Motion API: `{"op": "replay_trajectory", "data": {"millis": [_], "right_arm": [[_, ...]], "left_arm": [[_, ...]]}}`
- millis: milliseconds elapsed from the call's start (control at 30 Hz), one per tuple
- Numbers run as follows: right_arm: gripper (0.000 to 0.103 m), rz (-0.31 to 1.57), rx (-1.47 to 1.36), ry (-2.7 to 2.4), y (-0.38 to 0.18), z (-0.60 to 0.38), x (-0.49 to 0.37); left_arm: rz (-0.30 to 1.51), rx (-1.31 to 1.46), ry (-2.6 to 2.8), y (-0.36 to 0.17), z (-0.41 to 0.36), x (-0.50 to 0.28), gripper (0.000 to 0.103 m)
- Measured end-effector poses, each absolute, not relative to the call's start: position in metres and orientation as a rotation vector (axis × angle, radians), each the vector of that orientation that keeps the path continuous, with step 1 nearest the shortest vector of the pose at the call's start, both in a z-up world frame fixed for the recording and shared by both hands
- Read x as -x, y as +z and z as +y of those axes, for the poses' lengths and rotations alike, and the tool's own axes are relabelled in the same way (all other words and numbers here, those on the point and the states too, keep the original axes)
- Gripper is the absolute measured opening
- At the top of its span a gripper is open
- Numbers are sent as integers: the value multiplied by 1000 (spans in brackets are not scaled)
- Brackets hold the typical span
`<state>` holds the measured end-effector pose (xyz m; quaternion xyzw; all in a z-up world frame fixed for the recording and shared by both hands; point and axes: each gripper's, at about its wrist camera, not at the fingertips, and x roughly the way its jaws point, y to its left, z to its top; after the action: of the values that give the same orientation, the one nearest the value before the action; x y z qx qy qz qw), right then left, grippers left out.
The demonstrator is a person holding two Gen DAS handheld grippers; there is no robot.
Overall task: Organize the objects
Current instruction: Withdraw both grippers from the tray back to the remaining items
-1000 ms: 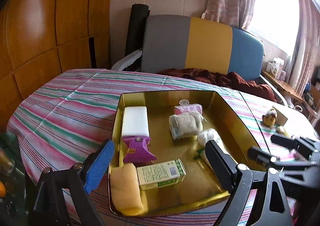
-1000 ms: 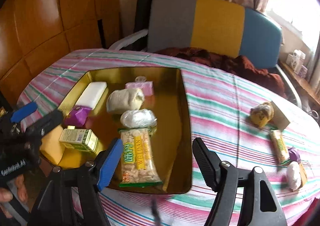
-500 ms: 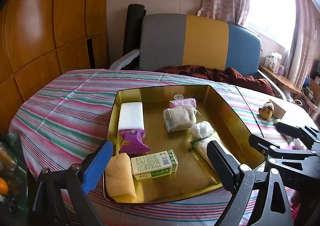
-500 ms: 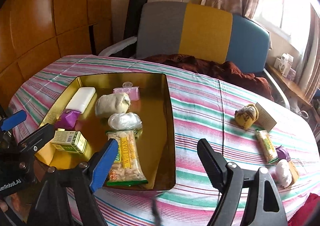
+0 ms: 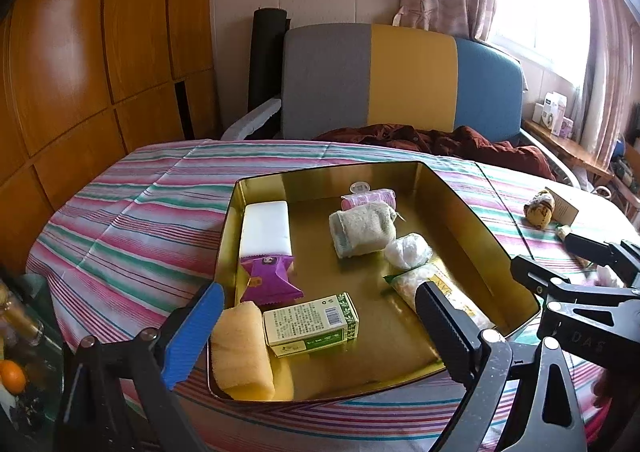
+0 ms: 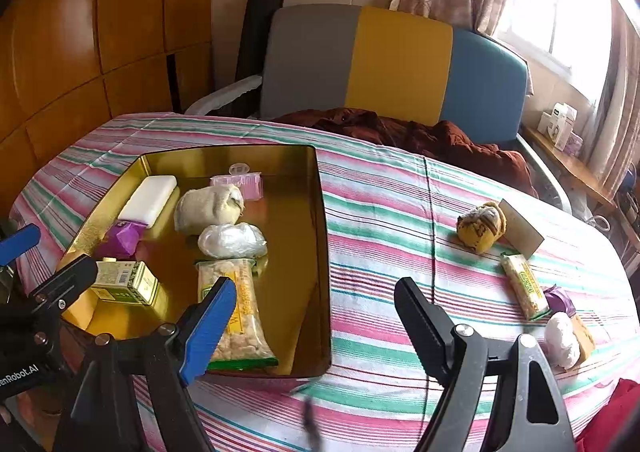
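Observation:
A gold metal tray [image 5: 472,220] sits on the striped tablecloth. It holds a white bar [image 5: 266,228], a purple packet [image 5: 270,278], a green box [image 5: 310,318], a yellow sponge roll [image 5: 240,352], a beige rolled cloth [image 5: 362,228], a pink roll [image 5: 370,198], a white wrapped ball [image 5: 408,250] and a snack bag [image 6: 236,316]. My left gripper [image 5: 320,292] hovers open over the tray's near end, holding nothing. My right gripper [image 6: 316,284] stands open and empty above the tray's right wall [image 6: 320,236].
On the cloth right of the tray lie a yellow-brown soft toy [image 6: 482,226], a card [image 6: 520,232], a snack bar [image 6: 524,286], a purple packet [image 6: 560,298] and a white wrapped ball [image 6: 562,338]. A grey, yellow and blue chair [image 6: 396,60] stands behind the table.
Both grippers have drawn back slightly from the tray, and their jaws have spread a little wider. Nothing in the tray or on the cloth has moved.

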<state>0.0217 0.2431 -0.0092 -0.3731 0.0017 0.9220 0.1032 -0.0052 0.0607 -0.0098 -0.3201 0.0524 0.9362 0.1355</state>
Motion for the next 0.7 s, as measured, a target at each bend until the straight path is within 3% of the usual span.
{"op": "replay_trajectory", "data": {"millis": [700], "right_arm": [[83,37,1080,2624,-1,297,-34]], "left_arm": [[307,872,2671,-9,87,-9,97]]}}
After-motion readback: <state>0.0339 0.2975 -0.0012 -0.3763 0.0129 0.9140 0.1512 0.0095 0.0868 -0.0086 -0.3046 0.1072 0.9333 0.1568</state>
